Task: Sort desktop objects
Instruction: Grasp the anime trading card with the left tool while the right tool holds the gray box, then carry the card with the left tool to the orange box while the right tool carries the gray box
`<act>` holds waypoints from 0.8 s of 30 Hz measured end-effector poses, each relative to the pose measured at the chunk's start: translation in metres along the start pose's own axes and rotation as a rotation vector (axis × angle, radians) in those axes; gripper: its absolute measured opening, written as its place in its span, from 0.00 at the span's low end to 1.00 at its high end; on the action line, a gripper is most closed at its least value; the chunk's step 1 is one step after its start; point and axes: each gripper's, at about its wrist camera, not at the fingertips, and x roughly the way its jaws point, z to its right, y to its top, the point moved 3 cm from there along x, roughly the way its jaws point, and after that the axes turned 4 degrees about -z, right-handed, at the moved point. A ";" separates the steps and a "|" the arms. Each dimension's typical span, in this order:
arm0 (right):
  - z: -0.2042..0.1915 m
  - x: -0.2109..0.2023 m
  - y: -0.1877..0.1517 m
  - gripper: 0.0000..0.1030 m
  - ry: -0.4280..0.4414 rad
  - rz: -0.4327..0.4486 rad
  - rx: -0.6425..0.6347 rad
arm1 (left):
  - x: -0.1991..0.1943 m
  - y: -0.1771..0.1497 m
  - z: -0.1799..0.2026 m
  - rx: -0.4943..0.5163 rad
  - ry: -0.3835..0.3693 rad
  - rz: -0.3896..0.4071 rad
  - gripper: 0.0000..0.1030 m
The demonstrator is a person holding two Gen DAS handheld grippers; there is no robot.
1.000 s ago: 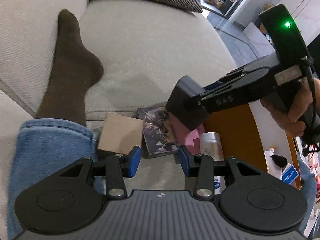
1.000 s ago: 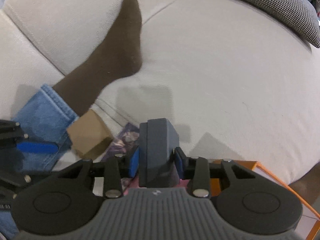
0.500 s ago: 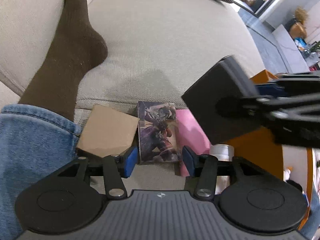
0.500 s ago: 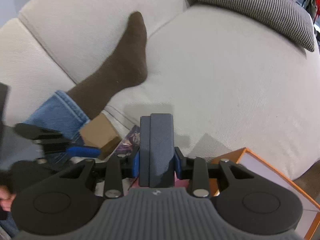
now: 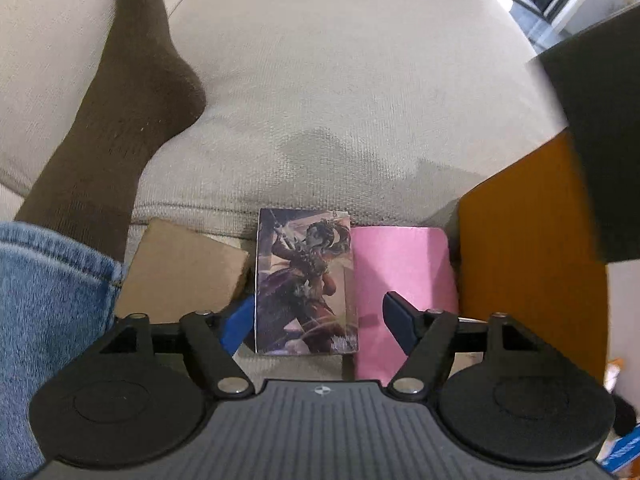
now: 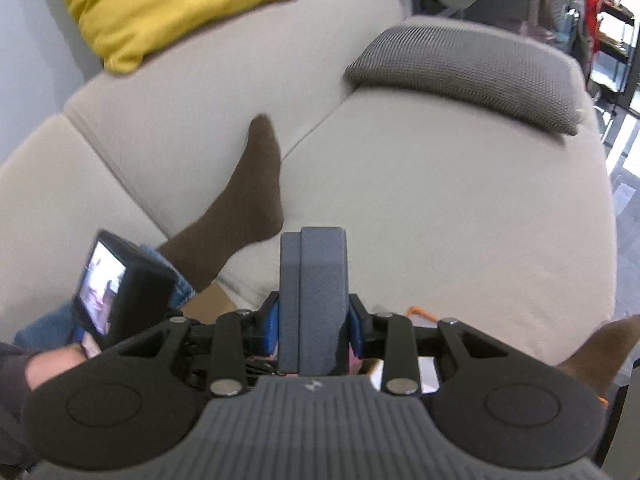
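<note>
- Lifted higher than a second ago, the grey box (image 6: 312,300) sits pinched upright in the right gripper (image 6: 312,332), above the sofa (image 6: 440,208).
- Illustrated card box (image 5: 306,280) lies dead ahead of the left gripper (image 5: 318,320), long axis along its spread, empty fingers; left is nearer.
- Flanking it: brown box (image 5: 180,272), pink notebook (image 5: 404,276).

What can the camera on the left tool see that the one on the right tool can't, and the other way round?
Only the left wrist view shows the illustrated card box between the open left tool's fingers, the pink booklet and the orange box.

Only the right wrist view shows the yellow cushion, the grey patterned cushion and the right tool shut on a grey block.

Both show the beige sofa, the brown sock and the cardboard box.
</note>
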 end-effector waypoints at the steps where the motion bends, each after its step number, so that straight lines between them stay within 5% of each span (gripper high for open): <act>1: 0.003 -0.006 -0.001 0.34 -0.005 0.014 0.008 | 0.002 0.000 0.002 0.013 0.013 0.000 0.80; 6: 0.022 -0.034 -0.015 0.34 -0.036 0.055 0.046 | 0.004 -0.003 0.004 0.060 0.073 0.010 0.66; 12: 0.045 -0.042 -0.039 0.34 -0.076 0.052 0.117 | -0.002 -0.011 -0.004 0.067 0.053 0.007 0.64; 19: 0.070 -0.040 -0.068 0.34 -0.090 0.019 0.237 | -0.023 -0.032 -0.024 -0.027 -0.092 0.047 0.64; 24: 0.080 -0.020 -0.082 0.34 -0.101 -0.021 0.306 | -0.050 -0.042 -0.029 -0.102 -0.261 0.090 0.64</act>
